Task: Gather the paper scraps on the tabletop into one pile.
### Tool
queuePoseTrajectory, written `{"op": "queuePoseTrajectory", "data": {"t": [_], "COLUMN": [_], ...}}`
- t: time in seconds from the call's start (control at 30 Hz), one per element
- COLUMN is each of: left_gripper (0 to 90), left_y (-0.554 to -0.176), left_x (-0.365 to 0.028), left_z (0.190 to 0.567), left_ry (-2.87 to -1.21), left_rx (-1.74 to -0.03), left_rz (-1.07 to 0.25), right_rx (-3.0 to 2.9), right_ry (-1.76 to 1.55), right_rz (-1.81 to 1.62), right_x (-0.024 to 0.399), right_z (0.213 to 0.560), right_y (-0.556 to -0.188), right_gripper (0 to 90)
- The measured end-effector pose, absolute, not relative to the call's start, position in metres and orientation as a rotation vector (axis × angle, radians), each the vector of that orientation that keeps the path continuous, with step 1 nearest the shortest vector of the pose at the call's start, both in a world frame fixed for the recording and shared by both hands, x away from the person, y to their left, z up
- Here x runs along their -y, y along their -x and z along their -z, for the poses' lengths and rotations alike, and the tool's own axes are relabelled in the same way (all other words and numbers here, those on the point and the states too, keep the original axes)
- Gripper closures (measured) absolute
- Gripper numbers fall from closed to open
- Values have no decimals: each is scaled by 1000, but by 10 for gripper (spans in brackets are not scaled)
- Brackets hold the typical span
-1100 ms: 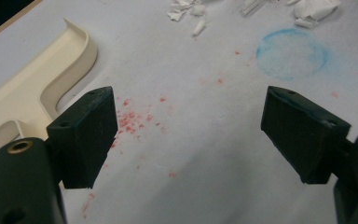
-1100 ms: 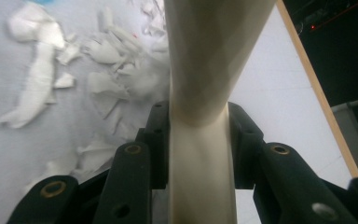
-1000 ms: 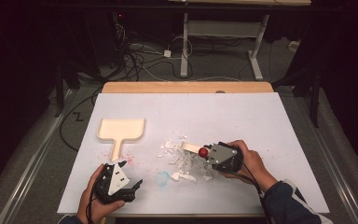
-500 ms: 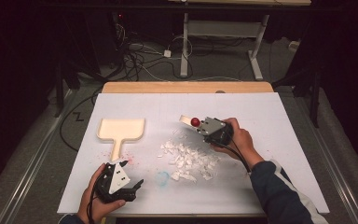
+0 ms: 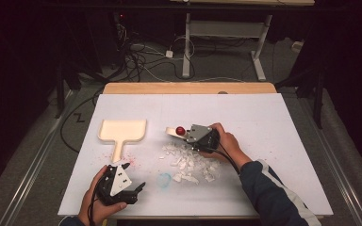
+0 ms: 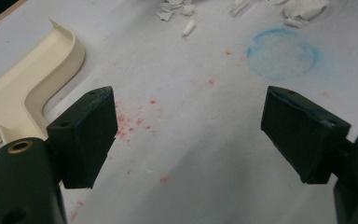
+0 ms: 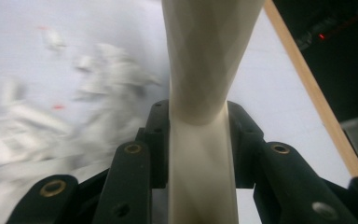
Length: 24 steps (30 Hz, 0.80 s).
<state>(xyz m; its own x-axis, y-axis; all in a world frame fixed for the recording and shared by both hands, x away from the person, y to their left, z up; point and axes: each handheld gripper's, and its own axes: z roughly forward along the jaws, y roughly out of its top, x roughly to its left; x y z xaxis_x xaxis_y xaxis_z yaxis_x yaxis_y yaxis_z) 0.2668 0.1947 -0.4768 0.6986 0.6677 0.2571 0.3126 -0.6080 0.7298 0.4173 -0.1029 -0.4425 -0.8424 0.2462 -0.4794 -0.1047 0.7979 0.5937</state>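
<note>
1. The left hand (image 5: 95,197) enters from six o'clock and lies low at the near table edge, wrapped around the left gripper (image 5: 140,187).
2. That gripper points toward three o'clock; its jaws stand wide apart with nothing between them.
3. The right forearm, in a dark sleeve (image 5: 268,193), reaches in from five o'clock toward eleven.
4. The right hand (image 5: 226,141) grasps the right gripper (image 5: 181,133), which points toward nine o'clock.
5. Its jaws are clamped on a cream handle (image 7: 200,154).
</note>
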Motion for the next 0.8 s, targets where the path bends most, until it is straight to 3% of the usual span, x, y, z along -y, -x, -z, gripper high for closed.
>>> {"op": "queuePoseTrajectory", "data": {"t": [0.37, 0.8], "left_gripper": [178, 185], "left_y": [-267, -266], "left_x": [-191, -188], "left_z": [477, 476], "left_ry": [-2248, -2250], "left_rx": [-733, -718], "left_rz": [-688, -699], "right_rx": [-2481, -2344], "right_ry": [88, -353], "right_rz": [-973, -946], "right_x": [146, 203], "right_z": [429, 388], "right_y": [-374, -363], "right_gripper": [676, 676]}}
